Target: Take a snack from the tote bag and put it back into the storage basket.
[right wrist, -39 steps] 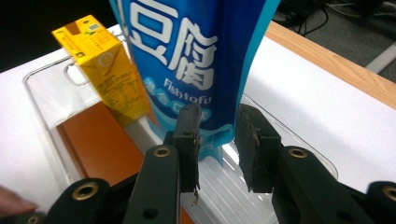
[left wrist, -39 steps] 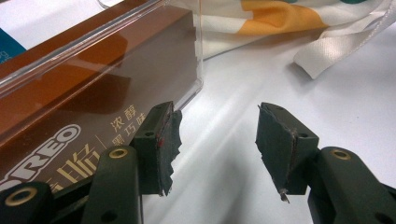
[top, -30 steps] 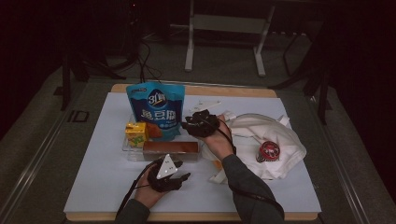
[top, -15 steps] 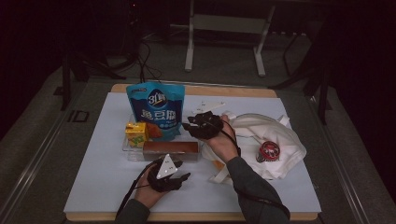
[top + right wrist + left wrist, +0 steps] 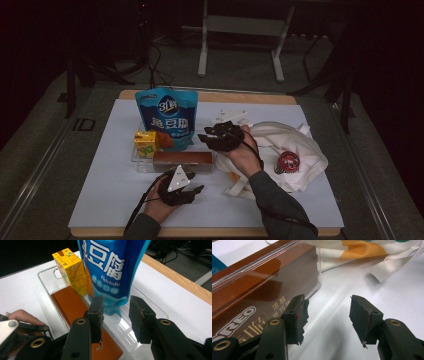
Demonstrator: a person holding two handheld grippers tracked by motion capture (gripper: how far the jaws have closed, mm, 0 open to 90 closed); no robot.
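A clear tray [image 5: 136, 159] holds an upright blue Fishtofu bag [image 5: 165, 117], a yellow juice carton [image 5: 146, 142] and a long brown Oreo box [image 5: 182, 160]. My right gripper [image 5: 205, 136] hovers just right of the bag. In the right gripper view its jaws [image 5: 115, 312] frame the blue bag's [image 5: 112, 270] lower edge without pressing it. They have just been opening. My left gripper [image 5: 197, 189] sits low in front of the tray. It is open [image 5: 327, 312] over bare table, with the brown box [image 5: 262, 290] just beside its left jaw.
A white cloth bag [image 5: 295, 145] with orange print lies crumpled right of the tray, a red round object [image 5: 287, 161] resting on it. Its strap [image 5: 387, 267] trails near my left gripper. The table's wooden far edge [image 5: 240, 97] runs behind.
My right gripper has shifted slightly beside the blue bag. The left gripper and the objects in the tray have stayed put.
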